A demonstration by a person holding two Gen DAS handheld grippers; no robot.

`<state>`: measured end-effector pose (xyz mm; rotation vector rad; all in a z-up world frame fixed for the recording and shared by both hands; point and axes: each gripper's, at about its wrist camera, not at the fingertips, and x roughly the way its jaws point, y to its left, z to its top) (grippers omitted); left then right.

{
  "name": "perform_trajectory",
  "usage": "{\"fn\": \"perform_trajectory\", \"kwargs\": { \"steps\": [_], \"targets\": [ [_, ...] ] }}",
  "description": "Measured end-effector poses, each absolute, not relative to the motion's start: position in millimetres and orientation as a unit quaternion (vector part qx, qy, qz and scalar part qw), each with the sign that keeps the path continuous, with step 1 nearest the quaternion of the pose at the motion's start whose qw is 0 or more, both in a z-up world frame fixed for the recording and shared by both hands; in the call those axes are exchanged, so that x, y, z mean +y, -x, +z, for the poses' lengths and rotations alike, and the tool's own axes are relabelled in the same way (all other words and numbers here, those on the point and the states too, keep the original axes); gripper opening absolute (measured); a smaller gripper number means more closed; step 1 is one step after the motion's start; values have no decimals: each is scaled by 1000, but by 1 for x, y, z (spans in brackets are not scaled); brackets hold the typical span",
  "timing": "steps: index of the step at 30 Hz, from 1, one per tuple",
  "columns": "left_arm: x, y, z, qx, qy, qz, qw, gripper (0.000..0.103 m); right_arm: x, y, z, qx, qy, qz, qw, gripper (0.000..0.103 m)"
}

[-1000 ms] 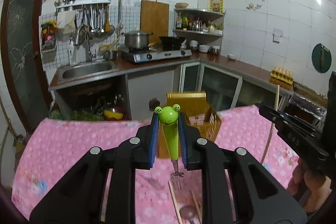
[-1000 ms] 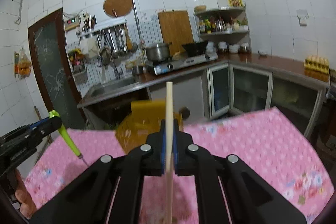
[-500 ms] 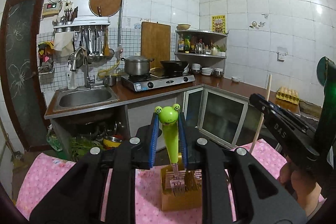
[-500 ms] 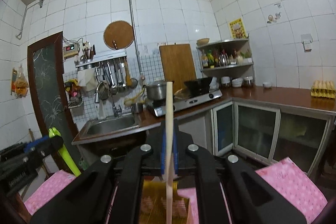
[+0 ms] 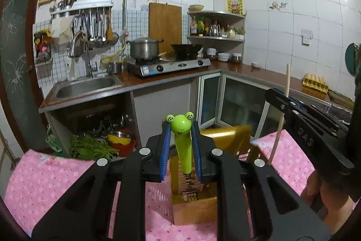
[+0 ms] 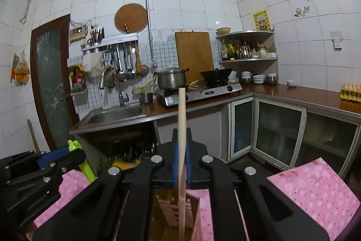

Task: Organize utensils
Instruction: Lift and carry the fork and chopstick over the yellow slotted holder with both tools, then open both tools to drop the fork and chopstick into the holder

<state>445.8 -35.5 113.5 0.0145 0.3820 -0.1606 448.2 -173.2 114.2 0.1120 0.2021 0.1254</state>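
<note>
While left gripper (image 5: pixel 180 146) clamps frog fork (image 5: pixel 181 139), right gripper (image 6: pixel 181 159) pinches chopstick (image 6: pixel 181 128) upright.

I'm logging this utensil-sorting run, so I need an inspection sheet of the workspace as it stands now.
Surface: table under a pink floral cloth; no spills seen.
Job's things: frog-handled fork held tines down over the yellow utensil basket; wooden chopstick held upright, its lower end over the same basket.
Clutter: nothing seen on the visible cloth besides the basket.
Grippers: left gripper shut on the fork's handle; right gripper shut on the chopstick.
Cables: nothing seen on the table.
Surroundings: tiled kitchen with sink, pot on a gas stove, egg tray on the counter.
</note>
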Motion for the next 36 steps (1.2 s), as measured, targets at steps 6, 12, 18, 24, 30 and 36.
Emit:
{"fn": "perform_trajectory", "kwargs": {
  "steps": [6, 12, 18, 24, 30, 36],
  "targets": [
    [-35, -445, 92, 201, -8, -79, 976, 17, -169, -446, 92, 110, -35, 57, 992, 5],
    [-36, -445, 80, 211, -10, -80, 974, 18, -173, -449, 75, 129, -27, 47, 990, 6],
    [-35, -444, 79, 214, 0, -81, 974, 18, -175, -453, 67, 152, -34, 50, 986, 7],
    [-27, -433, 91, 212, 9, -78, 974, 52, -178, -449, 73, 169, -46, 54, 983, 39],
    [-14, -412, 114, 217, 22, -70, 973, 62, -186, -429, 89, 173, -54, 50, 982, 46],
    [20, -367, 130, 227, 43, -55, 971, 83, -206, -379, 105, 204, -52, 25, 977, 48]
  ]
}}
